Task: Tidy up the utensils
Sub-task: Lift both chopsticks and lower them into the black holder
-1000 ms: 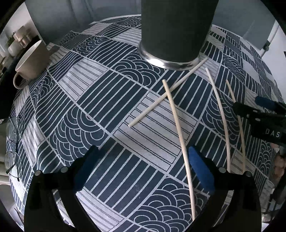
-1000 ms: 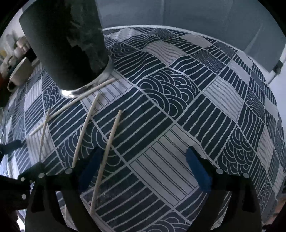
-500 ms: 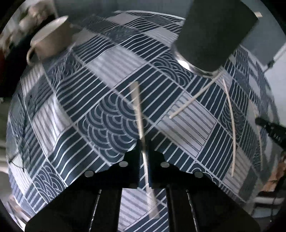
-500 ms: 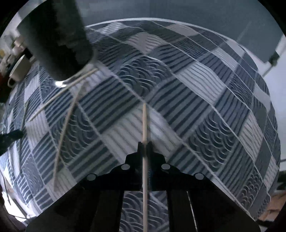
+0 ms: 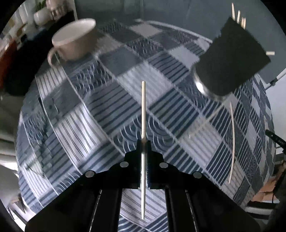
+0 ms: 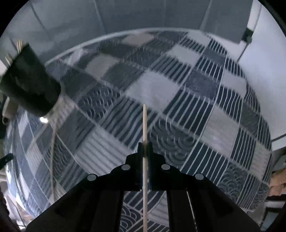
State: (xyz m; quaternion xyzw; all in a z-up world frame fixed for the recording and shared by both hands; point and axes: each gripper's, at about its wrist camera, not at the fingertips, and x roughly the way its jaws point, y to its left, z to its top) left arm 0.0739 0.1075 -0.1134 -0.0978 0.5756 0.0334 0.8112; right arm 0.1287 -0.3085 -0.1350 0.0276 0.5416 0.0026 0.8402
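My left gripper [image 5: 143,142] is shut on a pale wooden chopstick [image 5: 143,110] and holds it above the table, pointing forward. My right gripper [image 6: 145,145] is shut on another chopstick [image 6: 145,123], also lifted. A dark cylindrical holder [image 5: 230,62] with several chopstick ends poking out of its top stands at the upper right in the left wrist view, and at the far left in the right wrist view [image 6: 30,83]. Two more chopsticks [image 5: 233,142] lie on the cloth near the holder's base.
A blue-and-white patterned tablecloth [image 5: 107,125] covers the round table. A beige cup [image 5: 75,41] stands at the far left. Shelves with crockery [image 5: 41,14] are beyond it. Part of the right gripper [image 5: 275,139] shows at the right edge.
Both grippers have gone from open to shut, each on a chopstick, and have lifted them off the cloth. Both views have swung, so the holder now sits further off to the side.
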